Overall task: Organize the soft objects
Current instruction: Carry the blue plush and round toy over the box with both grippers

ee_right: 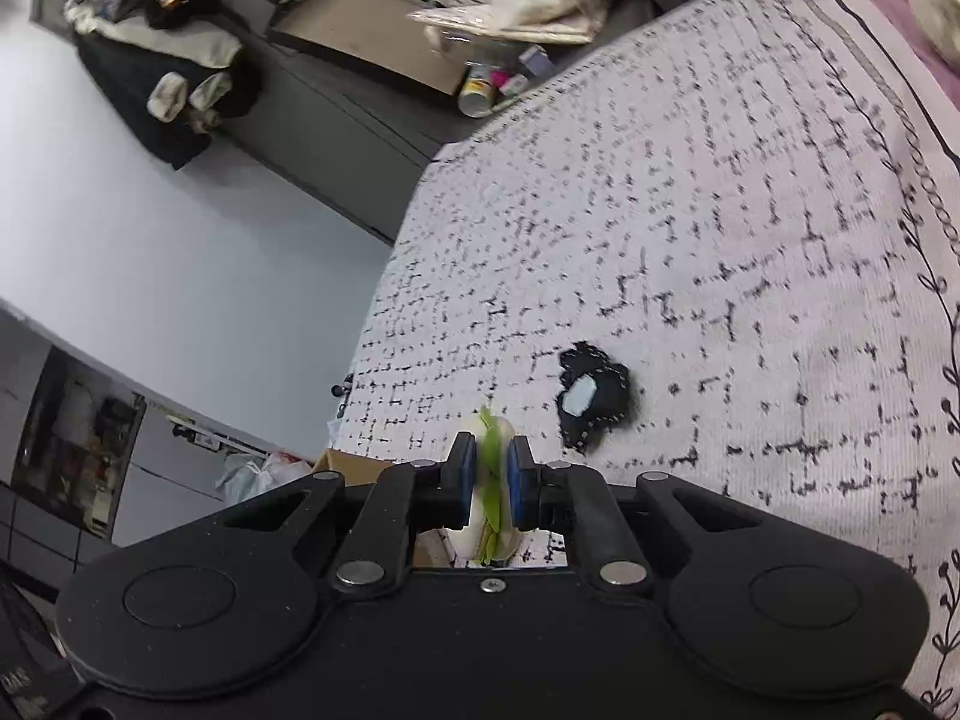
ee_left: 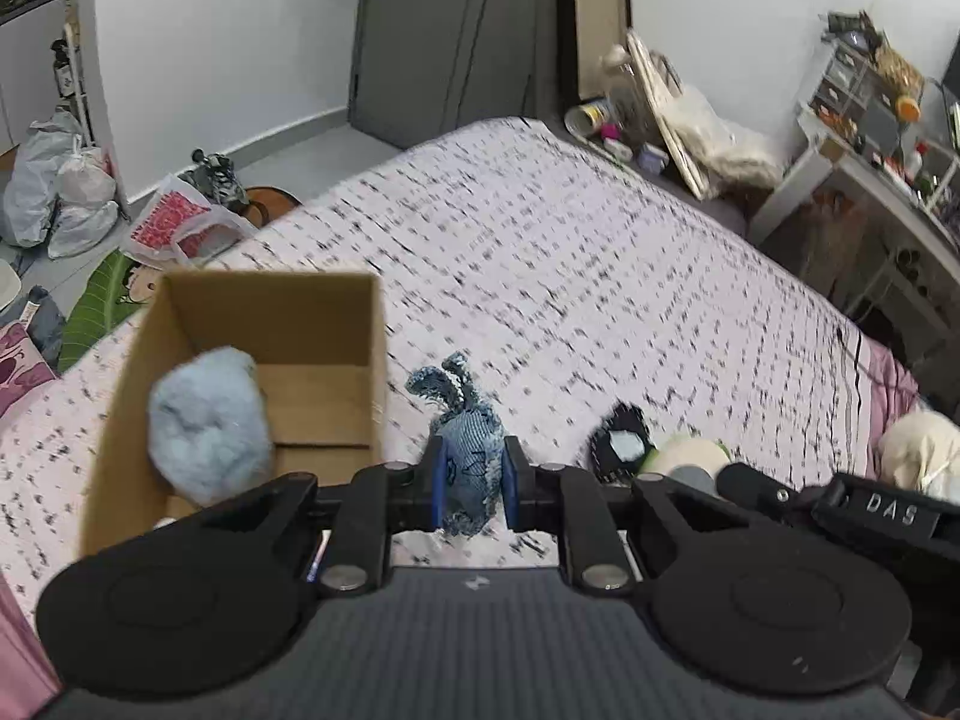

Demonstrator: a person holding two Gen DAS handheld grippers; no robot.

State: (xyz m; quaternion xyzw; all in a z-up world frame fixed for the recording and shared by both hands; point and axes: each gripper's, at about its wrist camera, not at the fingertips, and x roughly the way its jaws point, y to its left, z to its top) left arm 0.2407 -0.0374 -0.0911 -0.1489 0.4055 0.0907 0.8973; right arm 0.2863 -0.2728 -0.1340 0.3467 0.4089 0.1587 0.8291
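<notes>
Just beside the cardboard box [ee_left: 264, 324], a denim toy [ee_left: 471, 456] — light, limp, best pinched mid-body — was clamped in the left gripper [ee_left: 471, 483], while a cream-and-green plush [ee_right: 492, 480] was squeezed by the right gripper [ee_right: 493, 483].

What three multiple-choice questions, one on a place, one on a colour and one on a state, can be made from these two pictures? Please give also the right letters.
1. Where is the fluffy pale blue ball?
A. in the cardboard box
B. on the floor
C. on the desk

2. What colour is the flat patch lying on the bed cover?
A. red
B. black with a pale centre
C. yellow

3. What is the left gripper doing?
A. hanging open
B. lying on the bed
C. clamping the denim toy

Key: 1 A, the ball sits between the box walls; 2 B, dark felt shows with a light middle; 3 C, the jaws press the toy from both sides.
</notes>
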